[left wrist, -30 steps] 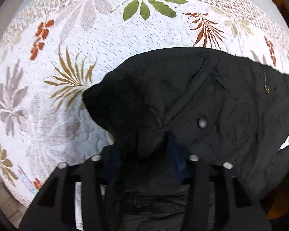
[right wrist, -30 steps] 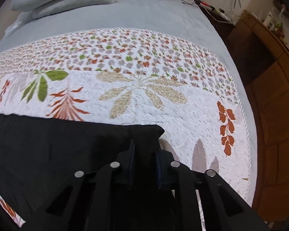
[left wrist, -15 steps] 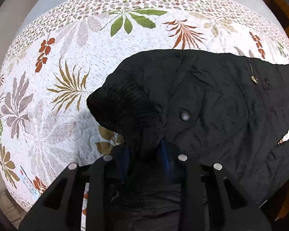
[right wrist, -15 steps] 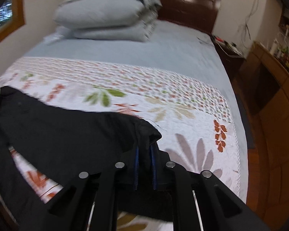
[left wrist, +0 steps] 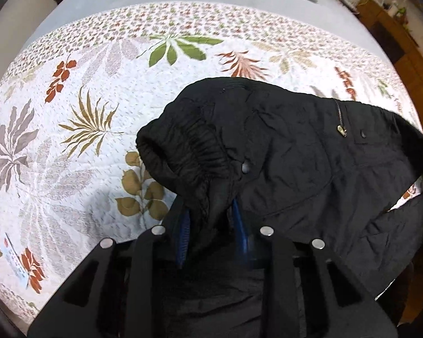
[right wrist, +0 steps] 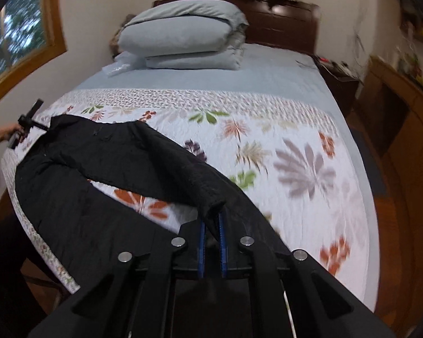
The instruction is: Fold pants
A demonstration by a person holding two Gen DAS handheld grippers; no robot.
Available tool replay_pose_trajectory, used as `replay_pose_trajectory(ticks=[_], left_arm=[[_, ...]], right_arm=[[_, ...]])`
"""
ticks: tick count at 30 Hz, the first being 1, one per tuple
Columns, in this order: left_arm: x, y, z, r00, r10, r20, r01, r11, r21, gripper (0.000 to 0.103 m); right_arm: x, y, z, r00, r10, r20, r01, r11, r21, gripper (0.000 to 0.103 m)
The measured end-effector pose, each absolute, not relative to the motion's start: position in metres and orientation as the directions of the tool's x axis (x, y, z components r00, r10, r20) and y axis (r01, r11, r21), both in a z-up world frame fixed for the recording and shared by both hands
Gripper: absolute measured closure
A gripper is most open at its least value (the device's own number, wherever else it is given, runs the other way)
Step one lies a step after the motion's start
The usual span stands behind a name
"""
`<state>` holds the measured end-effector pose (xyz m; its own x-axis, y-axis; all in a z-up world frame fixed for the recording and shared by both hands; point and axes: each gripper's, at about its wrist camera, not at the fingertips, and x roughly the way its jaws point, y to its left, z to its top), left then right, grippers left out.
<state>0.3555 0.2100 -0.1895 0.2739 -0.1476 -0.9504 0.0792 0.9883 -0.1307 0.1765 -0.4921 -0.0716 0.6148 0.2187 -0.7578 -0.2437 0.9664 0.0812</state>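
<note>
Black pants (left wrist: 290,152) lie on a floral quilt (left wrist: 79,146). My left gripper (left wrist: 211,214) is shut on the gathered waistband, which bunches up between its blue pads. A brass zipper pull (left wrist: 341,131) shows to the right. In the right wrist view the pants (right wrist: 104,152) stretch across the bed's left side, lifted off the quilt (right wrist: 310,186). My right gripper (right wrist: 212,222) is shut on a leg hem. The left gripper (right wrist: 25,126) shows far left, held by a hand.
Stacked grey pillows (right wrist: 183,36) sit at the dark wooden headboard (right wrist: 282,22). A grey sheet (right wrist: 239,76) covers the far half of the bed. Wooden furniture (right wrist: 394,118) stands to the right, a window (right wrist: 17,36) to the left.
Both grippers have risen and pulled back, lifting the pants off the quilt. The right gripper has tilted up, so the headboard and pillows have come into view.
</note>
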Motion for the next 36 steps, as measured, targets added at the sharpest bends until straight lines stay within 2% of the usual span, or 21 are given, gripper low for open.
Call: replay_pose_trajectory(ticks=[7, 14, 16, 17, 18, 19, 22, 24, 28, 32, 36], left_arm=[[0.338, 0.212, -0.192, 0.356, -0.205, -0.912, 0.09, 0.979, -0.186, 0.076], [0.323, 0.214, -0.193, 0.4, -0.228, -0.888, 0.084, 0.974, -0.212, 0.075], [0.322, 0.213, -0.194, 0.406, -0.229, -0.885, 0.08, 0.973, -0.215, 0.075], [0.322, 0.213, -0.194, 0.41, -0.228, -0.883, 0.079, 0.973, -0.215, 0.074], [0.323, 0.213, -0.195, 0.413, -0.23, -0.881, 0.077, 0.973, -0.218, 0.074], [0.323, 0.213, -0.196, 0.417, -0.235, -0.878, 0.077, 0.972, -0.224, 0.074], [0.325, 0.214, -0.199, 0.429, -0.246, -0.869, 0.077, 0.969, -0.236, 0.074], [0.325, 0.216, -0.201, 0.437, -0.255, -0.863, 0.081, 0.966, -0.245, 0.074], [0.325, 0.22, -0.203, 0.441, -0.294, -0.848, 0.086, 0.954, -0.286, 0.073], [0.326, 0.221, -0.202, 0.439, -0.312, -0.843, 0.101, 0.949, -0.298, 0.073], [0.33, 0.224, -0.204, 0.439, -0.334, -0.834, 0.109, 0.941, -0.319, 0.07]], right_arm=[[0.109, -0.526, -0.103, 0.589, 0.236, -0.773, -0.106, 0.971, 0.215, 0.095], [0.078, -0.529, -0.177, 0.459, 0.208, -0.864, 0.024, 0.969, 0.246, 0.096], [0.076, -0.529, -0.181, 0.437, 0.193, -0.878, 0.053, 0.969, 0.24, 0.082], [0.074, -0.528, -0.175, 0.447, 0.19, -0.874, 0.067, 0.967, 0.245, 0.063], [0.071, -0.525, -0.165, 0.47, 0.18, -0.864, 0.069, 0.969, 0.239, 0.053], [0.071, -0.521, -0.155, 0.487, 0.173, -0.856, 0.059, 0.971, 0.23, 0.053], [0.085, -0.487, -0.112, 0.533, 0.164, -0.83, -0.045, 0.985, 0.165, 0.051], [0.116, -0.443, -0.081, 0.559, 0.198, -0.805, -0.186, 0.976, 0.111, 0.044], [0.201, -0.348, -0.056, 0.535, 0.371, -0.759, -0.456, 0.883, 0.11, 0.041], [0.307, -0.226, -0.073, 0.411, 0.484, -0.773, -0.641, 0.756, 0.132, 0.041], [0.391, -0.126, -0.116, 0.255, 0.471, -0.844, -0.708, 0.686, 0.169, 0.042]])
